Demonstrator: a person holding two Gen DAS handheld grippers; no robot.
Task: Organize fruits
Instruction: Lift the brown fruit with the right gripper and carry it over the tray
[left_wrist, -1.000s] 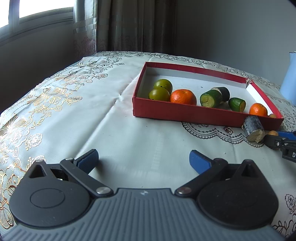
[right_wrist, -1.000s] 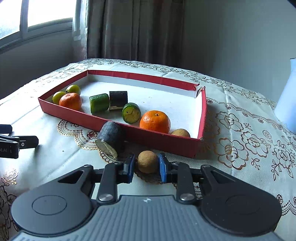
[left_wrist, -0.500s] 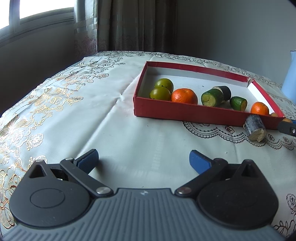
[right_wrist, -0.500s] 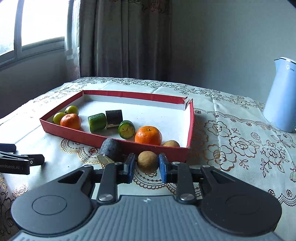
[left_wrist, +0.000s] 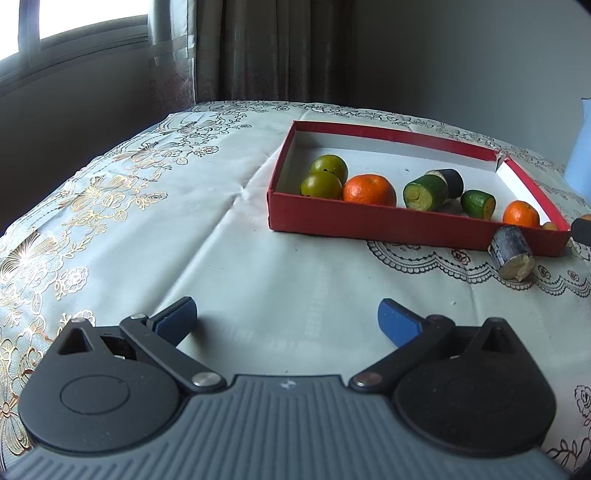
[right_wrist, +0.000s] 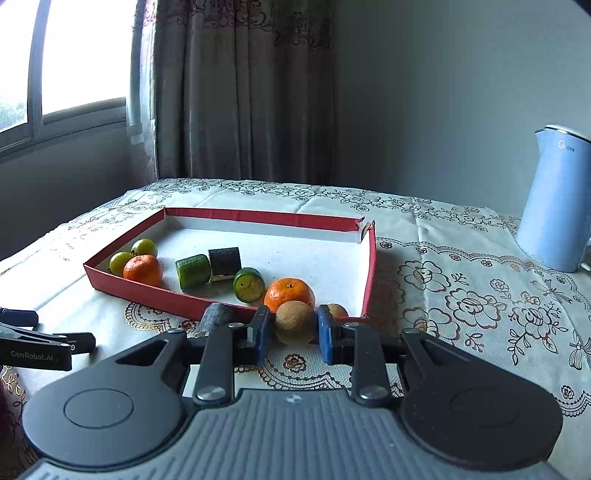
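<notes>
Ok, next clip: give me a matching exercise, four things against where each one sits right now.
Things:
1. round brown fruit
2. dark cylindrical cut piece
3. pale blue electric kettle
4. pair of small green round fruits

Places:
A. on the tablecloth, just outside the red box's near wall
B. far-left corner inside the red cardboard box
C. between the right gripper's blue pads
D. standing on the tablecloth, right of the box

Pairs: 1-C, 2-A, 3-D, 4-B
</notes>
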